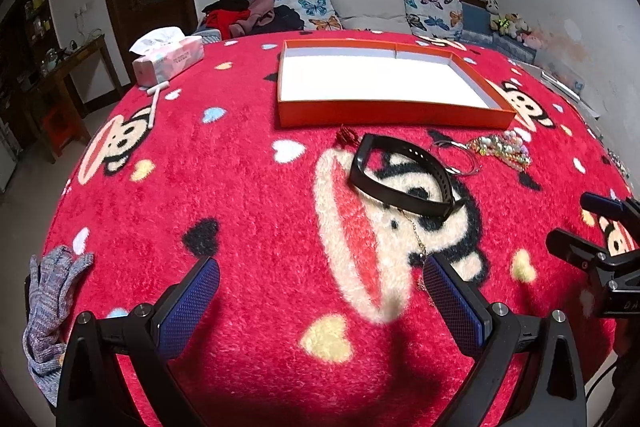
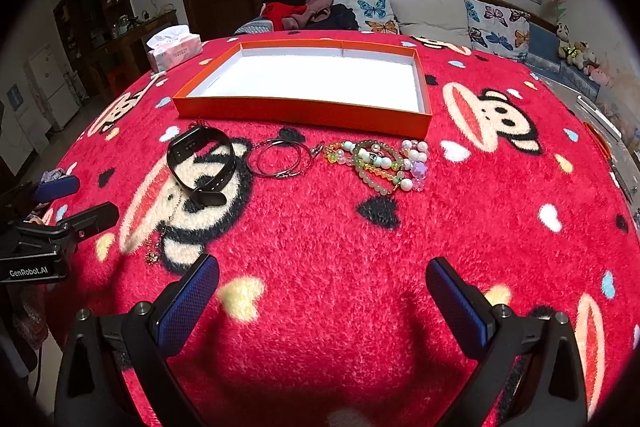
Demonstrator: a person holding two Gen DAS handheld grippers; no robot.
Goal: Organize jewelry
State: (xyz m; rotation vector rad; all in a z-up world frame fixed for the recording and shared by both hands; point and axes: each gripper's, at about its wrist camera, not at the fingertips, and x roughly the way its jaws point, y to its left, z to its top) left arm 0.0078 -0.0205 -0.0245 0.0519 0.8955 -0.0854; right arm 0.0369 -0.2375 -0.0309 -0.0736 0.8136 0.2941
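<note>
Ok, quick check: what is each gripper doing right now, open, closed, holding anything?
Left gripper: jaws wide open, empty, above the red blanket.
Right gripper: jaws wide open, empty, short of the beaded bracelets.

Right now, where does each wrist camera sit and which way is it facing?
Left wrist view: low over the red blanket, looking toward the sofa; straight ahead lies the black wristband, its own left gripper open in the foreground, the right gripper at the right edge.
Right wrist view: further right, same heading, facing the beaded bracelets; right gripper open, left gripper at the left edge.
Shared: orange box, wristband, wire hoops, tissue pack.
</note>
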